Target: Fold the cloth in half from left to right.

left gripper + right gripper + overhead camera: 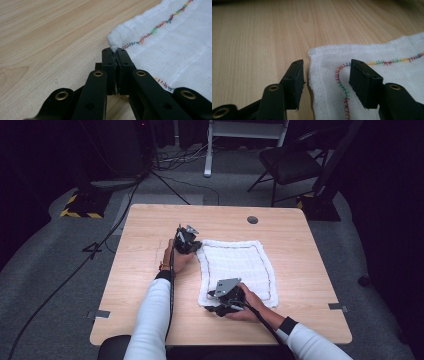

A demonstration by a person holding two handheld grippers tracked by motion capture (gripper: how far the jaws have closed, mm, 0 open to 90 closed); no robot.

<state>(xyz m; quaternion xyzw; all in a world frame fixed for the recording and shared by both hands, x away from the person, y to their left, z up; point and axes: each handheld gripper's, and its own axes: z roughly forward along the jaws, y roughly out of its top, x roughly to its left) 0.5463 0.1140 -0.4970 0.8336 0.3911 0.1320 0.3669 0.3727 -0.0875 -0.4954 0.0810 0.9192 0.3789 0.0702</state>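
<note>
A white cloth [235, 270] with multicoloured stitching along its border lies flat on the wooden table [140, 285]. My left gripper [198, 245] is at the cloth's far left corner. In the left gripper view the jaws [115, 51] are shut on that corner of the cloth [175, 37], which bunches up just beyond the tips. My right gripper [210, 303] is low at the near left corner. In the right gripper view it stands open [327, 63], one jaw over bare wood and the other over the cloth [387, 82], with the cloth's corner between them and not pinched.
A round dark grommet [252, 219] sits in the table near its far edge. Beyond the table stand a folding chair [290, 162] and a white frame [209, 150], with cables on the grey floor. Tape tabs [101, 313] mark the table's sides.
</note>
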